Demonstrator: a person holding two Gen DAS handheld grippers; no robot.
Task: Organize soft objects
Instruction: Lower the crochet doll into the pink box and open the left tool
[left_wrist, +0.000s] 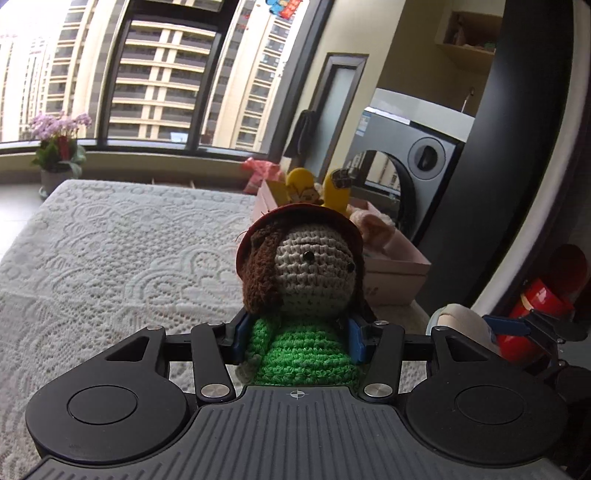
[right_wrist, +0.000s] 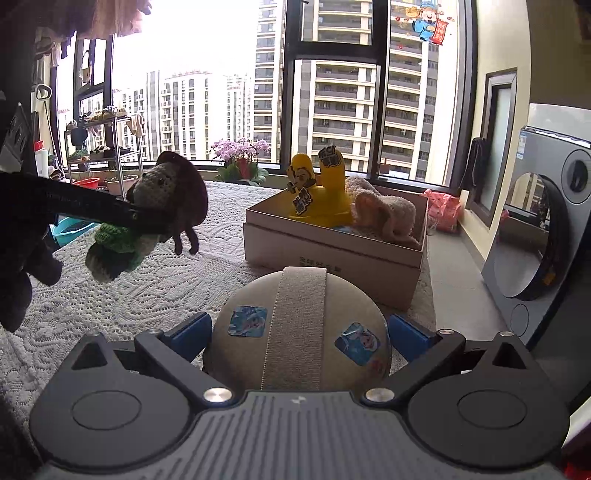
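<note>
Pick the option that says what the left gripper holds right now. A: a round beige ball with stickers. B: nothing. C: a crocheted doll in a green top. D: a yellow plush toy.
C: in the left wrist view the left gripper has its blue pads pressed on the green torso of the crocheted doll, while the beige ball sits in the right gripper.

Two grippers are seen: the left gripper (left_wrist: 297, 338) and the right gripper (right_wrist: 299, 332). One crocheted doll (left_wrist: 306, 280) and one round ball (right_wrist: 299, 332) are counted, and two blue stickers (right_wrist: 247, 320) are counted on the ball. One open box (right_wrist: 332, 254) is counted on one lace tablecloth (right_wrist: 147, 288). Inside the box, one yellow toy (right_wrist: 325, 192) with two upright prongs and one beige plush (right_wrist: 384, 214) can be made out. One pot of pink flowers (right_wrist: 242, 158), one washing machine (right_wrist: 543, 229) and one pink bag (right_wrist: 441, 208) are counted nearby.
</note>
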